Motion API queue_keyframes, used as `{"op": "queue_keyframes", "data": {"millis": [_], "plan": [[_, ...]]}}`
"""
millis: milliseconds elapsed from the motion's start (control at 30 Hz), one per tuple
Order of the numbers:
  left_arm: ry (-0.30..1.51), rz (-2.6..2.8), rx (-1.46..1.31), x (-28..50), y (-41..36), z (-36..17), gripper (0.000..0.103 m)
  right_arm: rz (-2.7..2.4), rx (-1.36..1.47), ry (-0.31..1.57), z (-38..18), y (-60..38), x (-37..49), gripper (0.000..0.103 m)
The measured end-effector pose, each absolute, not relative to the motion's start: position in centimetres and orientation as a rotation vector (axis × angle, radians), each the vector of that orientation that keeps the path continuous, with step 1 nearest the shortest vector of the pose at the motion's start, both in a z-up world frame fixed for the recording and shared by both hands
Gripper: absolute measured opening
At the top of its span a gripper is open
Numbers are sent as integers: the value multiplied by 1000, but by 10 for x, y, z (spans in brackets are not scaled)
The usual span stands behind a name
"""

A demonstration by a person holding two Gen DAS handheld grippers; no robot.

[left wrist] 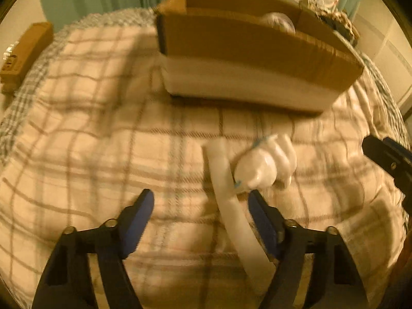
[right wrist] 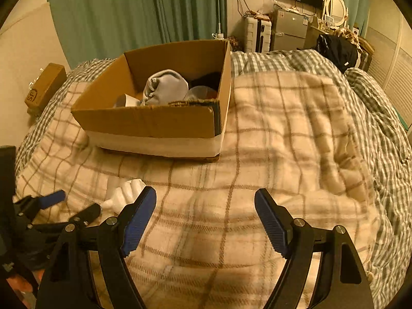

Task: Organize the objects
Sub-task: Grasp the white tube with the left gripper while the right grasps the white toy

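Note:
A white squeeze bottle [left wrist: 265,162] lies on the plaid blanket [left wrist: 103,128], with a white flat strip [left wrist: 231,206] beside it. My left gripper [left wrist: 200,203] is open just in front of them, the strip running between its fingers and the bottle near the right fingertip. In the right wrist view the bottle [right wrist: 126,195] shows at the left, next to the left gripper [right wrist: 74,206]. My right gripper [right wrist: 206,200] is open and empty above bare blanket [right wrist: 283,141]. An open cardboard box [right wrist: 154,121] behind holds a grey cloth [right wrist: 164,85] and other items; it also shows in the left wrist view [left wrist: 244,49].
A small brown box [right wrist: 43,87] sits at the bed's far left edge. A checked duvet [right wrist: 373,97] lies at the right. Green curtains [right wrist: 141,7], a fridge [right wrist: 288,31] and a dark bag [right wrist: 337,49] stand behind the bed.

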State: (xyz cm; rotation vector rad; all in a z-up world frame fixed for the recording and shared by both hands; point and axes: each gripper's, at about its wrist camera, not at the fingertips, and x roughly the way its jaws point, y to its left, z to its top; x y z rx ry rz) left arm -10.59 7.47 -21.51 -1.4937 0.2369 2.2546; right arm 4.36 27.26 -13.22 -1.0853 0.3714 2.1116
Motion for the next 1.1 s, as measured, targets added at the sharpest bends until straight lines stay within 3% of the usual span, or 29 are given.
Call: {"op": "queue_keyframes", "data": {"millis": [100, 167, 233, 333, 567, 667, 1100], "plan": [[233, 2176, -1533, -106, 81, -225, 70, 2104, -1098, 379, -137, 275, 41, 79], [251, 2133, -1559, -106, 85, -231, 57, 2096, -1106, 378, -140, 276, 41, 79], [276, 2078, -1567, -103, 92, -235, 29, 2090, -1113, 370, -141, 275, 39, 79], [274, 2066, -1540, -98, 94, -231, 16, 2081, -1128, 350, -143, 273, 36, 79], [89, 2219, -1435, -99, 52, -188, 15, 2142, -1148, 310, -136, 261, 25, 79], [82, 2258, -1421, -103, 39, -179, 15, 2186, -1151, 327, -135, 254, 15, 91], [66, 2339, -1463, -140, 1, -193, 15, 2200, -1418, 268, -190, 227, -56, 91]]}}
